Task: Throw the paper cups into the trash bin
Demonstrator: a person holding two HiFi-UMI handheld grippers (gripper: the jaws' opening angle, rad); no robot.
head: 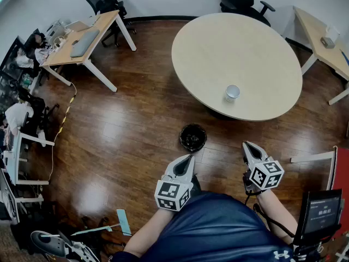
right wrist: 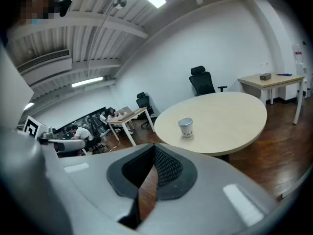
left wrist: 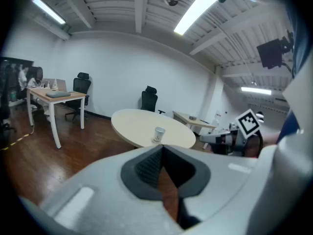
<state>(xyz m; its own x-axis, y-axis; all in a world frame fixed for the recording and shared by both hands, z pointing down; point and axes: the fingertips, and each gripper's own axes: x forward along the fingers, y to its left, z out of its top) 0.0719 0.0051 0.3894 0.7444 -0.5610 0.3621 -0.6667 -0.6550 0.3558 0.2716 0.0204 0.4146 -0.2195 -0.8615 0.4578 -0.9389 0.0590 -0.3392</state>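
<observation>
Both my grippers hang close in front of me, left (head: 189, 158) and right (head: 247, 145), each with its jaws pressed together on nothing. Just past them the bin (head: 193, 137) sits on the floor by the near edge of the table (head: 218, 42). The 1 cup (head: 232, 93) I can see stands on the table near that edge, well apart from both grippers. It is upright, mouth up, long axis vertical. My worry is that reaching in with closed jaws would tip it and roll it off, and a hard squeeze would crush it.
</observation>
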